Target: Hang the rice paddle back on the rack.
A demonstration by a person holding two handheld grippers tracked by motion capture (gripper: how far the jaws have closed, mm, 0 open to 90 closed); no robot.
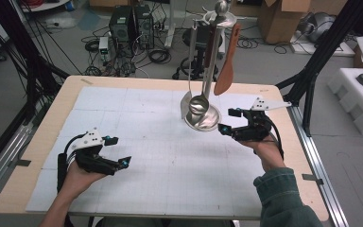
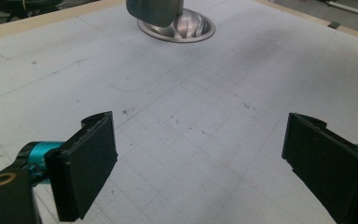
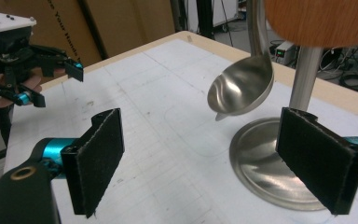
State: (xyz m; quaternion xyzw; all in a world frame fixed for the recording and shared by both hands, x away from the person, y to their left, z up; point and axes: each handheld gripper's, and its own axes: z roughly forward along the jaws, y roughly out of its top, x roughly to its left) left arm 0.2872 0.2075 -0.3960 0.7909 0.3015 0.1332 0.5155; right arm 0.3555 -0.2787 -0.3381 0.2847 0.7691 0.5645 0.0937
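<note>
- High view: a wooden table (image 1: 38,142) with rounded corners carries a white gridded mat (image 1: 160,161). Near the mat's far right corner stands a polished steel utensil stand (image 1: 211,71), a straight post on a round dished base (image 1: 208,120)
- From the stand's top hang a steel ladle (image 1: 198,104), its bowl low over the base, a flat slotted metal turner (image 1: 185,101) beside it, and a wooden spatula (image 1: 227,71) with a reddish-brown rounded blade
- The right gripper (image 1: 229,121) is near the table's right edge, just beside the base, its black jaws spread and holding nothing; a grey three-cornered plate tops it
- The left gripper (image 1: 119,151) sits near the near left corner, well apart from the stand, jaws spread and empty
- Left gripper view: two black, rough-faced rectangular pads (image 2: 93,158) stand wide apart above the scuffed mat; the shiny base (image 2: 186,29) lies far ahead near the table's far edge
- Right gripper view: the felt-like pads (image 3: 98,158) are wide apart; the ladle (image 3: 242,86), smooth and mirror-bright with a small pouring lip, hangs between them but farther off, above the base (image 3: 261,163); the wooden spatula blade (image 3: 321,18) hangs at top right, and the left gripper (image 3: 56,79) shows farther off at the left
</note>
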